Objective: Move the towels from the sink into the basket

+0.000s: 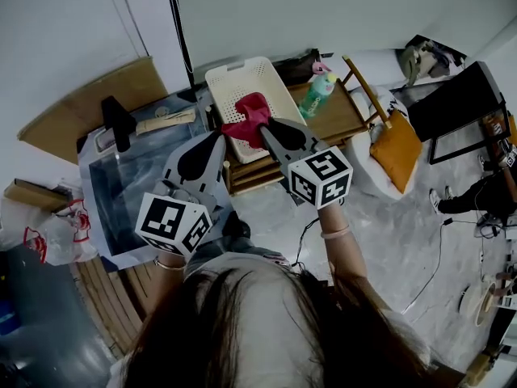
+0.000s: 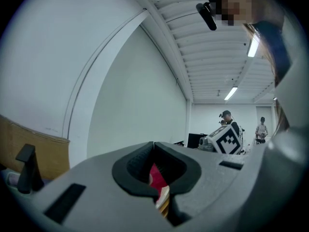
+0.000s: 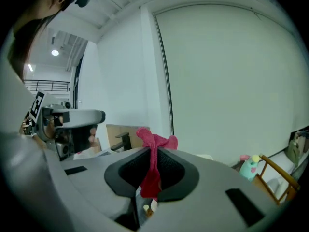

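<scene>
Red cloth towel hangs crumpled from the right gripper, over the near half of the white perforated plastic basket. In the head view the basket sits at twelve o'clock from the person's hands. In the right gripper view the right gripper's jaws are nearly closed and clamp the cloth at their tips. A small bunch of towel sticks out past the tips, and a strip trails back down the hollow between the jaws.

The left gripper is at about nine o'clock from the towel, just beside it. Its own view shows the jaw tips meeting, with nothing pinched there. Only a sliver of red shows through the gap behind the tips — probably the towel beyond, though the view is too narrow to be sure.

The blue-grey sink basin with its black tap lies at nine to ten o'clock. The left gripper and its marker cube cover much of the basin, so what lies in it cannot be made out. The towel and the jaws hide the near edge of the basket — its floor shows only at the far end. A green bottle with a pink cap stands on the wooden table at about two o'clock from the towel. The person's hair fills the bottom of the head view.
</scene>
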`<control>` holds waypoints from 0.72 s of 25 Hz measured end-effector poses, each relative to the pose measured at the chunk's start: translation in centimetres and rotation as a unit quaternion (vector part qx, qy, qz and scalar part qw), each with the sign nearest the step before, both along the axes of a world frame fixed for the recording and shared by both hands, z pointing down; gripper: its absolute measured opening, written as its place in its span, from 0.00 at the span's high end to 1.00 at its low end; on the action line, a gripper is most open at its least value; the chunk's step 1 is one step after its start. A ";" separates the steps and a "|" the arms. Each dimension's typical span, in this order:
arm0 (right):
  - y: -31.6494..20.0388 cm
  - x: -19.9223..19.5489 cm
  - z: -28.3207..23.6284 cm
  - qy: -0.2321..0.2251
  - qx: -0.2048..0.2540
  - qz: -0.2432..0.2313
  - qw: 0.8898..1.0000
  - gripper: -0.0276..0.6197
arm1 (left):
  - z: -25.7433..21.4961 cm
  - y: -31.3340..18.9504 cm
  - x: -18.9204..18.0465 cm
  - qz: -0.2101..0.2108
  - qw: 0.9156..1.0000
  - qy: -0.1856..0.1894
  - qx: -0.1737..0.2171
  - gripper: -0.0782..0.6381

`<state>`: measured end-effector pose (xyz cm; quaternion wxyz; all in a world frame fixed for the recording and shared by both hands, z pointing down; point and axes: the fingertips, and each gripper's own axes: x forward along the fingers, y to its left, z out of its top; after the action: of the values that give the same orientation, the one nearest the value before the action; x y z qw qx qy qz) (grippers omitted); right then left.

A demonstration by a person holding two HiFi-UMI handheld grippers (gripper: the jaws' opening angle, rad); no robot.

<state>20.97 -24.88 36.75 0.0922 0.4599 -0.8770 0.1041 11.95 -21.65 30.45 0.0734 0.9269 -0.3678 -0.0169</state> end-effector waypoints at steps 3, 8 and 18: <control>-1.7 1.1 1.3 0.028 -0.003 -0.002 1.000 0.86 | 0.1 0.0 0.7 0.000 1.000 0.001 -0.002 0.88; -4.5 2.7 4.6 0.078 -0.019 0.000 0.997 0.86 | 0.4 0.0 1.6 -0.004 1.000 -0.002 -0.006 0.88; -9.7 5.1 13.6 0.190 -0.081 -0.014 0.978 0.86 | 1.0 0.0 2.5 -0.012 1.000 -0.011 -0.012 0.88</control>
<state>26.03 -34.55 50.34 0.2959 0.4498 -0.8385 0.0843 14.41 -21.62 31.40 0.0805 0.9217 -0.3795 -0.0034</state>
